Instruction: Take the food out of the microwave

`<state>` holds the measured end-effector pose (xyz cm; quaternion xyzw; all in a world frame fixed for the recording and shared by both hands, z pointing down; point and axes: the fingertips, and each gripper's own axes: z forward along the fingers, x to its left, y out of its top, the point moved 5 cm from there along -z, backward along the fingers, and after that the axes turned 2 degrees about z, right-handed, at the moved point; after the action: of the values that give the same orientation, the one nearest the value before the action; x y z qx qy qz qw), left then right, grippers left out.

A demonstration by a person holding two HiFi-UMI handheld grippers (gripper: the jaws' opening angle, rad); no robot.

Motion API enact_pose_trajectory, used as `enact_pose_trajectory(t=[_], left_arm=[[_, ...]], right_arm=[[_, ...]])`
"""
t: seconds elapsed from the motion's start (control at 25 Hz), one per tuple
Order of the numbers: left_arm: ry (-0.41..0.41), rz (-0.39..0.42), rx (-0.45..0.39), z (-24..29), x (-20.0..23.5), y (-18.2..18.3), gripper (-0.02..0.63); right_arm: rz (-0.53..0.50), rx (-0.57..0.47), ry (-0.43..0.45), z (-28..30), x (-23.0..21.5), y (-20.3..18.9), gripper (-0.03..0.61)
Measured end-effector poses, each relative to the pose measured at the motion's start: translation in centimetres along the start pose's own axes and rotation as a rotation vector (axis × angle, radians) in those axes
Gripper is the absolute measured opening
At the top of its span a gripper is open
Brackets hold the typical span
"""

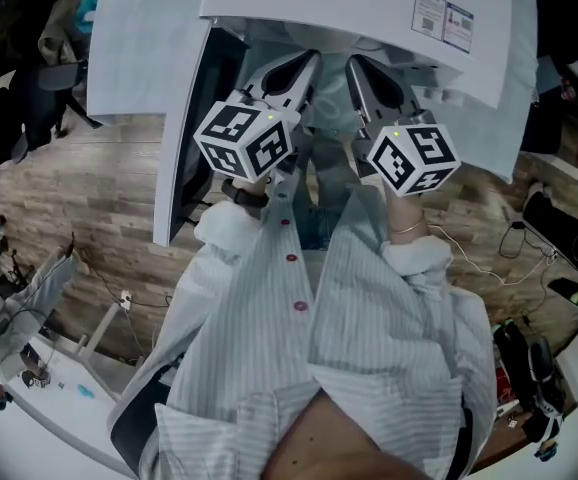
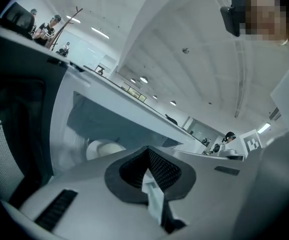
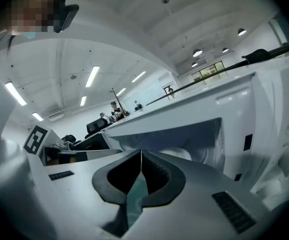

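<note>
The white microwave (image 1: 369, 8) stands in front of me with its dark door (image 1: 184, 138) swung open to the left. Inside the cavity, a white dish (image 2: 102, 149) shows in the left gripper view. It also appears as a white dish (image 3: 182, 155) in the right gripper view, partly hidden behind the jaws. What lies on it I cannot tell. My left gripper (image 1: 304, 63) and right gripper (image 1: 364, 68) are side by side just before the opening, both pointing into it. The left gripper (image 2: 147, 156) and the right gripper (image 3: 141, 156) are shut with nothing between the jaws.
The open door (image 2: 14, 134) stands close on the left of the left gripper. A control panel side wall (image 3: 264, 129) bounds the cavity on the right. Below are wooden floor (image 1: 99, 198), cables (image 1: 509, 258) and a cluttered table corner (image 1: 29, 358). People (image 3: 114, 109) stand far back.
</note>
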<state>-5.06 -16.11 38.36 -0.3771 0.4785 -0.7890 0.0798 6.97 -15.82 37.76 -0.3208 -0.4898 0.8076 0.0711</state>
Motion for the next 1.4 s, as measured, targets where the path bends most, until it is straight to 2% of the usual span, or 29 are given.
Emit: enact_pose_trajectory(t=[0.4, 0.92, 1.4], left_arm=[[0.052, -0.063, 0.065, 1.4, 2.9, -3.2, 0.008], [0.119, -0.207, 0.085, 2.8, 6.2, -7.1, 0.008], [0.143, -0.295, 0.078, 3.1, 7.7, -8.1, 0.008]], right_arm=[[0.043, 0.075, -0.081, 1.5, -3.2, -3.7, 0.032], [0.117, 0.125, -0.104, 3.5, -5.2, -7.1, 0.032], [0.218, 0.146, -0.106, 4.2, -6.1, -8.6, 0.034]])
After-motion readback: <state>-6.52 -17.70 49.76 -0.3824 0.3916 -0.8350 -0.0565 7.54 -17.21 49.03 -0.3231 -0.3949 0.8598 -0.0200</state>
